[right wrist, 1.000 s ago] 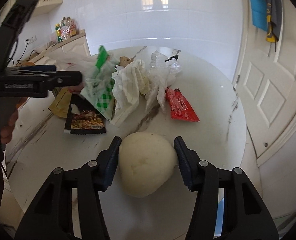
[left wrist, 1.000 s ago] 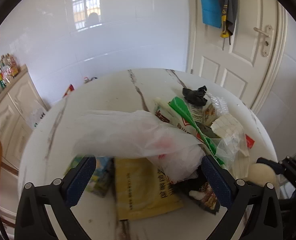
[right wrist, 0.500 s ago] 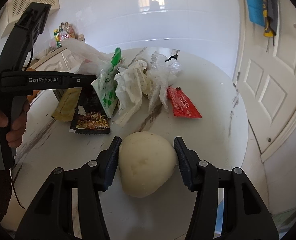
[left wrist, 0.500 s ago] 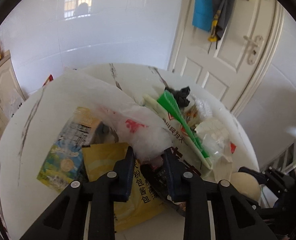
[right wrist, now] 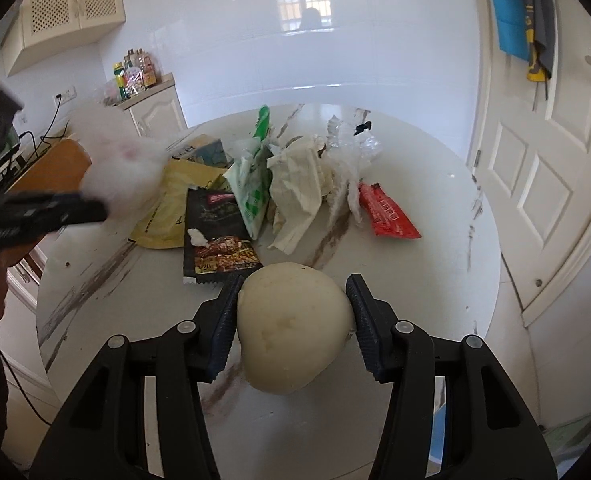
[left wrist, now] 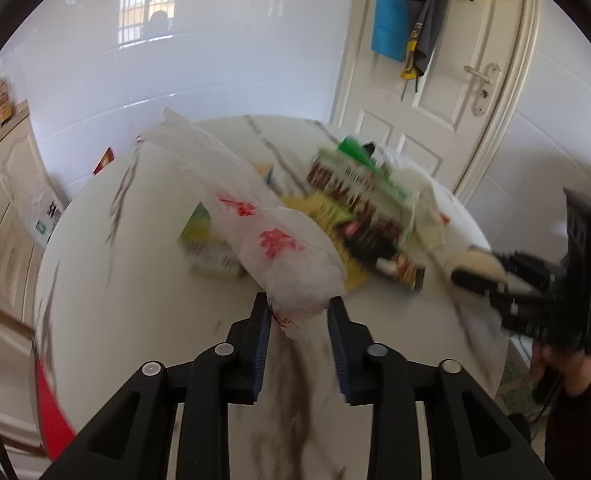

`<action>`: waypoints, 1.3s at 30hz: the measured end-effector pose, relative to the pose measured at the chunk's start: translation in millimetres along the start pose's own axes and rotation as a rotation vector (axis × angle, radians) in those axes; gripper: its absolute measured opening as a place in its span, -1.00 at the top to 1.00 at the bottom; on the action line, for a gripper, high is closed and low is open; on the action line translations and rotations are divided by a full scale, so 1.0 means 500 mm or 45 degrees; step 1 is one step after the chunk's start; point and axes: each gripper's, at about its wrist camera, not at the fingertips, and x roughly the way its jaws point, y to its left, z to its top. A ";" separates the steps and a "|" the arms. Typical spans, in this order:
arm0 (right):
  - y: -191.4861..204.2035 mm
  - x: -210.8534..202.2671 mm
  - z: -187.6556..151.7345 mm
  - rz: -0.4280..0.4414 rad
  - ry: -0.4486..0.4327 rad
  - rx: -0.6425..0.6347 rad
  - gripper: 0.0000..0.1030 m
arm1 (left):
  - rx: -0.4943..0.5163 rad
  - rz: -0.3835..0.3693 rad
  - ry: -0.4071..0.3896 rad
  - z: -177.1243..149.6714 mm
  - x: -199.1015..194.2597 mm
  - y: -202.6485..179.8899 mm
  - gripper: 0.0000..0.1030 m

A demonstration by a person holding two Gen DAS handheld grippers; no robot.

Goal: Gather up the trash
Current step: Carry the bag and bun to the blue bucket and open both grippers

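My left gripper [left wrist: 298,312] is shut on a thin white plastic bag with red print [left wrist: 263,224] and holds it above the round marble table [left wrist: 135,300]. The bag also shows in the right wrist view [right wrist: 123,168], lifted at the table's left side. My right gripper [right wrist: 293,304] is shut on a pale round bun [right wrist: 293,328] over the table's near edge. It also shows in the left wrist view [left wrist: 475,272]. A pile of wrappers lies mid-table: a yellow pouch [right wrist: 175,208], a black snack packet [right wrist: 215,240], a green-white bag [right wrist: 251,184], crumpled paper [right wrist: 299,196] and a red sachet [right wrist: 387,216].
A white door [right wrist: 543,184] with hanging cloths stands to the right. A cream cabinet with bottles [right wrist: 143,92] is at the back left. An orange chair back [right wrist: 51,168] sits by the table's left edge. A white tiled wall lies behind.
My left gripper closed on the plastic bag, lifted it off the pile and pulled back to the left. The right gripper kept its hold on the bun and barely moved.
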 end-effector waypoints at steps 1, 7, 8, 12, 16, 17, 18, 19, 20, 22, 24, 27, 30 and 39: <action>0.001 0.000 -0.002 -0.001 0.001 0.002 0.03 | -0.014 0.007 -0.002 -0.007 -0.007 0.005 0.32; 0.007 0.008 -0.010 0.006 0.017 0.019 0.03 | -0.158 0.039 -0.035 -0.033 -0.030 0.028 -0.79; 0.006 0.008 -0.011 0.005 0.018 0.020 0.03 | -0.186 0.038 -0.019 -0.032 -0.019 0.029 -0.79; 0.010 0.009 -0.016 0.000 0.020 0.027 0.03 | -0.271 0.058 0.040 -0.019 0.028 0.042 -0.79; 0.006 0.012 -0.018 -0.010 0.022 0.036 0.03 | -0.292 0.101 0.068 -0.002 0.060 0.034 -0.63; 0.006 0.012 -0.018 -0.012 0.021 0.035 0.03 | -0.287 0.136 0.075 0.002 0.066 0.032 -0.45; 0.006 0.011 -0.018 -0.015 0.019 0.034 0.03 | -0.278 0.129 0.070 0.004 0.069 0.031 0.05; 0.005 0.010 -0.019 -0.015 0.017 0.034 0.03 | -0.274 0.122 0.077 0.008 0.076 0.028 0.13; 0.005 0.007 -0.019 -0.014 0.013 0.036 0.03 | -0.261 0.140 0.058 0.005 0.068 0.024 0.14; 0.003 0.001 -0.021 -0.009 0.004 0.038 0.03 | -0.242 0.148 0.015 -0.001 0.053 0.013 0.17; 0.000 -0.010 -0.023 -0.005 -0.013 0.044 0.04 | -0.219 0.205 -0.053 -0.008 0.020 -0.005 0.17; -0.011 -0.032 -0.027 0.020 -0.043 0.072 0.04 | -0.156 0.199 -0.128 -0.017 -0.029 -0.056 0.17; -0.030 -0.065 -0.033 0.036 -0.086 0.113 0.04 | -0.067 0.142 -0.164 -0.023 -0.058 -0.127 0.17; -0.182 -0.229 -0.095 -0.156 -0.225 0.290 0.04 | 0.252 -0.212 -0.122 -0.011 -0.011 -0.459 0.17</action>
